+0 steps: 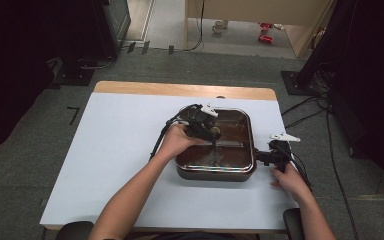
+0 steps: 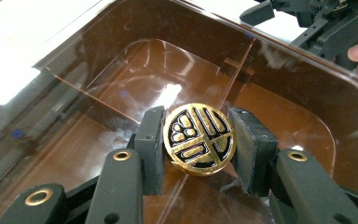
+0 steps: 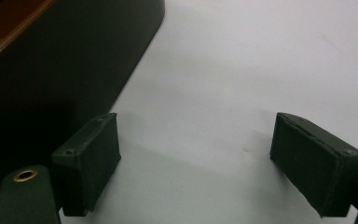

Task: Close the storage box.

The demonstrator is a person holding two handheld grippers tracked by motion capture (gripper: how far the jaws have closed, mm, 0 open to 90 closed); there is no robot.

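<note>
Already the left hand-held gripper (image 2: 199, 142) sits directly over the middle of the brown lid (image 2: 279, 100), its pads (image 2: 151, 140) pinching the round gold knob (image 2: 199, 139) from either side (the knob stands upright at the lid's centre). That lid covers a dark box (image 1: 215, 172) on the bench (image 1: 115, 150). Beside the box's right end, the right hand-held gripper (image 3: 212, 161) rests spread wide, holding nothing.

A white-topped table (image 1: 115, 150) carries a dark, brown-lidded box (image 1: 217, 172).
</note>
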